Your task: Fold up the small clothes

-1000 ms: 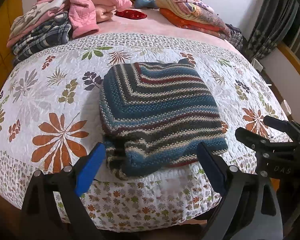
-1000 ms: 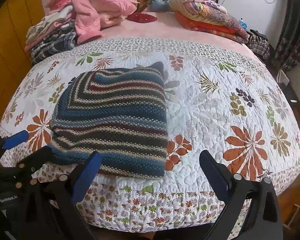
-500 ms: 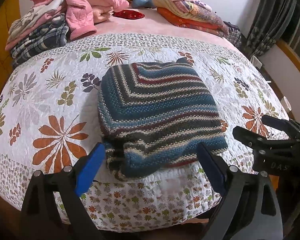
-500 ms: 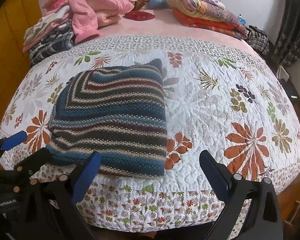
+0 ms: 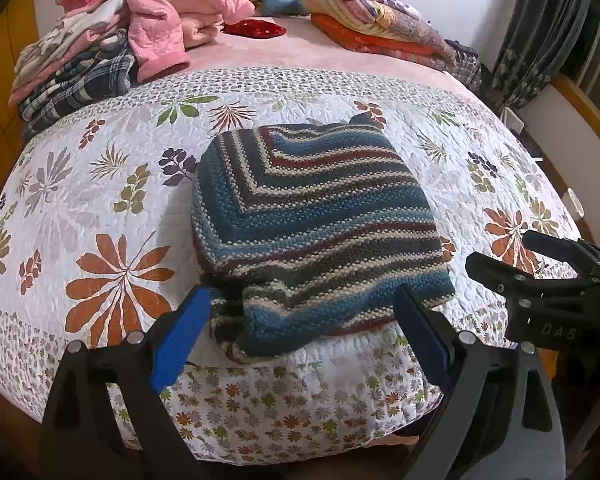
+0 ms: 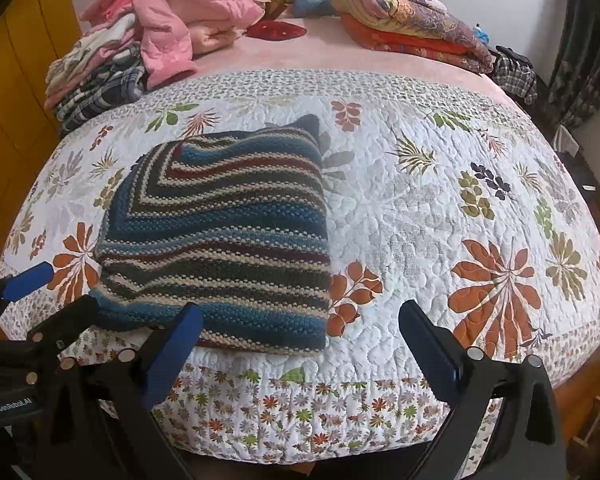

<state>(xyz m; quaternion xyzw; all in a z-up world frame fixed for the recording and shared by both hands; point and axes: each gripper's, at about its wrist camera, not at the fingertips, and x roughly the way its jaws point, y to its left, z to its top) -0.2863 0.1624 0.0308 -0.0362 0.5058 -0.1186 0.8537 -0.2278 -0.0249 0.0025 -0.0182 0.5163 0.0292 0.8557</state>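
The folded striped sweater (image 5: 316,232) lay on the floral quilt (image 5: 100,200), near its front edge. The left gripper (image 5: 302,320) and right gripper (image 6: 300,332) hovered just before that edge, both spread apart, holding nothing.

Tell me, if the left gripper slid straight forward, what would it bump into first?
Probably the striped knitted sweater. The left gripper is open, and the folded sweater's near edge lies right between its blue fingers, on the flowery quilt.
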